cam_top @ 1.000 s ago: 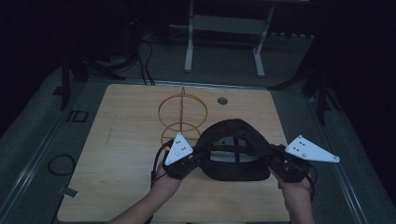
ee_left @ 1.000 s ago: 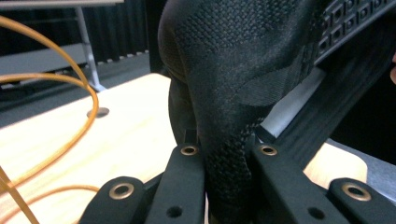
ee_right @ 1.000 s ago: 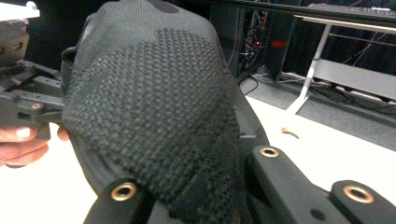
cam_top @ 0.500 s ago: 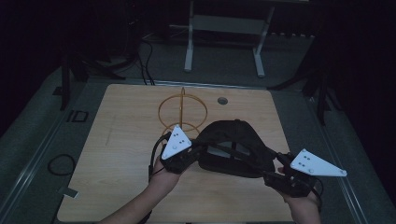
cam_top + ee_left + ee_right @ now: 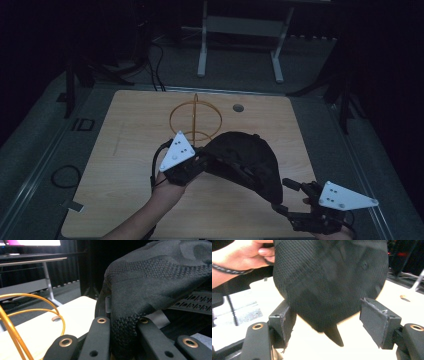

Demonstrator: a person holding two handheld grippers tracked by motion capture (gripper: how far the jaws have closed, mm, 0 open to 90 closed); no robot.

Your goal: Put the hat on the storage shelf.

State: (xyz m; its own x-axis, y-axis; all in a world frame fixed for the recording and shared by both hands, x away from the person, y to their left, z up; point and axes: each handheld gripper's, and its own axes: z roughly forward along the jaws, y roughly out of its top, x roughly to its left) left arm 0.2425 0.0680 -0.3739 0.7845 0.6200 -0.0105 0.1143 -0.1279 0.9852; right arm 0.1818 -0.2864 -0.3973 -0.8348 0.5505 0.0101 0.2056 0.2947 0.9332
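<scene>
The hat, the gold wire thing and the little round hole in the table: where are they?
hat [image 5: 250, 157], high view, its crown.
gold wire stand [image 5: 195, 116], high view, its upright post.
hole [image 5: 238, 108], high view, its middle.

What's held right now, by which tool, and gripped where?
The left tool is shut on the black cap, pinching its knit edge. The right tool is open, holding nothing.

From above we look forward and down over the worktop [image 5: 125, 165] onto the black cap [image 5: 245, 160]. We also ride the left gripper [image 5: 122, 325], pressed against the cap (gold wire stand [image 5: 15, 320] beside it), and the right gripper [image 5: 328, 320], just beneath the cap.
</scene>
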